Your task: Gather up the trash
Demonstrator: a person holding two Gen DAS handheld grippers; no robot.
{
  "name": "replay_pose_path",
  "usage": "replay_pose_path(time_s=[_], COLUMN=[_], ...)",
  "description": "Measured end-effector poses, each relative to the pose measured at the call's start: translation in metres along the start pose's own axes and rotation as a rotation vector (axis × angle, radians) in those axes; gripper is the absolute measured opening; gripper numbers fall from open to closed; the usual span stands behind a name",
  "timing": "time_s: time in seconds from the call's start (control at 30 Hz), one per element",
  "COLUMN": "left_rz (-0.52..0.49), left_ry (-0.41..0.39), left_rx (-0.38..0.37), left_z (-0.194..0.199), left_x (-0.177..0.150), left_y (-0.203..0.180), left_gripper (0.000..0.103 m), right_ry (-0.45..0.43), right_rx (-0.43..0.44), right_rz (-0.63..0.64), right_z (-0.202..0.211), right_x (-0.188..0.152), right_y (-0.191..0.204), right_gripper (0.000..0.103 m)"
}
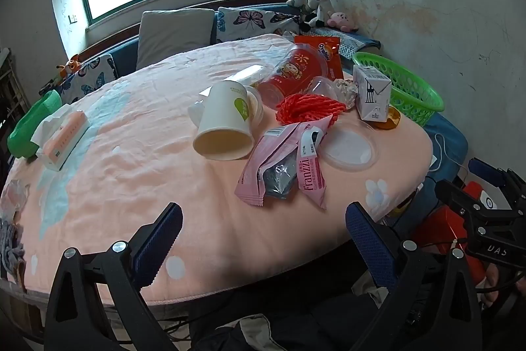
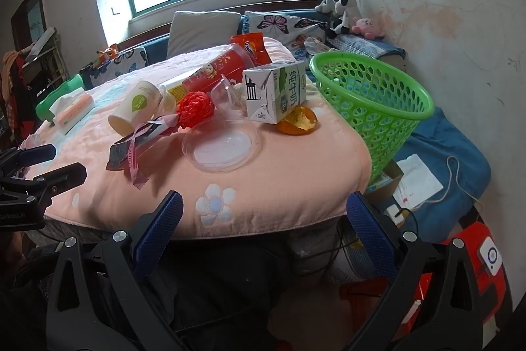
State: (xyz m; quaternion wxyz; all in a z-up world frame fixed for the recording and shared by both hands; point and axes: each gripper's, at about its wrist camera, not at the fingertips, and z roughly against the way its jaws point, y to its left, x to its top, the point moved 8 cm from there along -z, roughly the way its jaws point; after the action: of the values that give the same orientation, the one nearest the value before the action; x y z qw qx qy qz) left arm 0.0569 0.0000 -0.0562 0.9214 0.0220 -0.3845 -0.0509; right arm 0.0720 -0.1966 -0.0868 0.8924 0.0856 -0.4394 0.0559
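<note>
Trash lies on the pink-covered round table [image 1: 131, 173]: a tipped white paper cup [image 1: 227, 124], pink Franzzi wrappers [image 1: 282, 166], a clear plastic lid [image 1: 350, 148], a red cord bundle [image 1: 307, 109], a white milk carton [image 1: 371, 92] and a red jar [image 1: 292, 71]. A green basket [image 2: 371, 101] stands beside the table at the right. My left gripper [image 1: 263, 236] is open over the near table edge, short of the wrappers. My right gripper [image 2: 263, 219] is open at the table's front edge below the lid [image 2: 223, 148]. Neither holds anything.
A tissue pack [image 1: 64, 140] and a green holder [image 1: 29, 127] sit at the table's left. An orange snack bag [image 1: 325, 53] lies at the back. Beyond are a sofa with cushions [image 1: 174, 35] and plush toys [image 1: 315, 5]. A red appliance [image 2: 476, 268] and cable lie on the floor at right.
</note>
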Motion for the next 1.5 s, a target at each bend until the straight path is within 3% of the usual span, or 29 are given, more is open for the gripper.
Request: replay_pose_path(time_s=[1.5], left_rz=[0.006], left_ry=[0.019], left_rx=[-0.013], left_z=[-0.015], left_x=[0.002], left_y=[0.006], left_gripper=[0.096], right_ry=[0.019], right_rx=[-0.001], right_rz=[0.018], right_z=[-0.012], right_x=[0.008], right_y=[0.007], right_gripper=[0.099])
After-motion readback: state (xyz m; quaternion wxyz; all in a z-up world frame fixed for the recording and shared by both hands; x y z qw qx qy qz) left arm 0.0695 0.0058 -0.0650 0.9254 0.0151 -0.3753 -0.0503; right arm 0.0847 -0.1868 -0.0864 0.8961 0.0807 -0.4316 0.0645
